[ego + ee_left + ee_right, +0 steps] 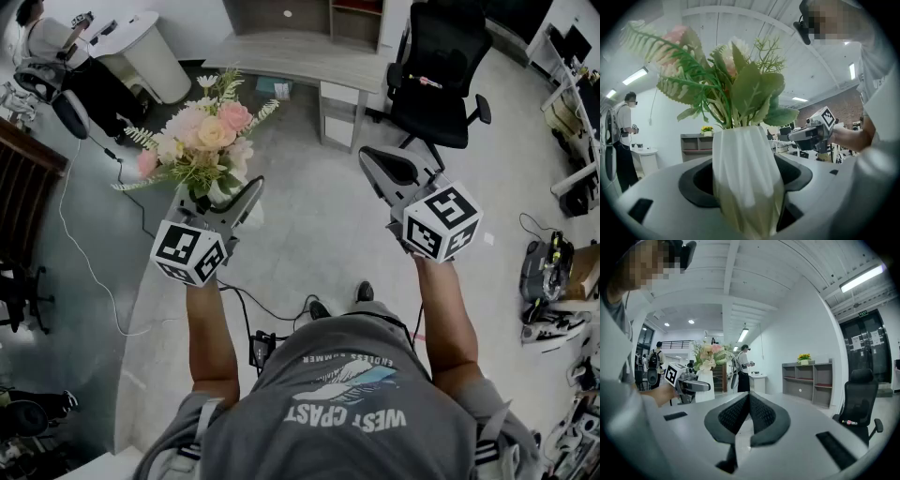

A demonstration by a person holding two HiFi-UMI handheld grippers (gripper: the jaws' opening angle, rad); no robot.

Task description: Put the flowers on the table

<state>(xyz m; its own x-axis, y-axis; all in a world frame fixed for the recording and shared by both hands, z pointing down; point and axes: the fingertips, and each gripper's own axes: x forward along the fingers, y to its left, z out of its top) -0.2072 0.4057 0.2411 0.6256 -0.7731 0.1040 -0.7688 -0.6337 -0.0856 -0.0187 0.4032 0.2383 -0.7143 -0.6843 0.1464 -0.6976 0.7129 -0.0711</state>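
A grey short-sleeved T-shirt [347, 412] is worn, printed with white lettering and a feather motif. Black shoes [339, 300] are worn. The left gripper [220, 192] and the right gripper [375, 159] are built of grey shells fitted with black textured pads. Each is fitted with a white cube [187, 253] printed with black square markers.

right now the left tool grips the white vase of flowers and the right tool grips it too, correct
Half right. The left tool grips the white vase of flowers, but the right tool is empty, jaws together; the right gripper view shows this.
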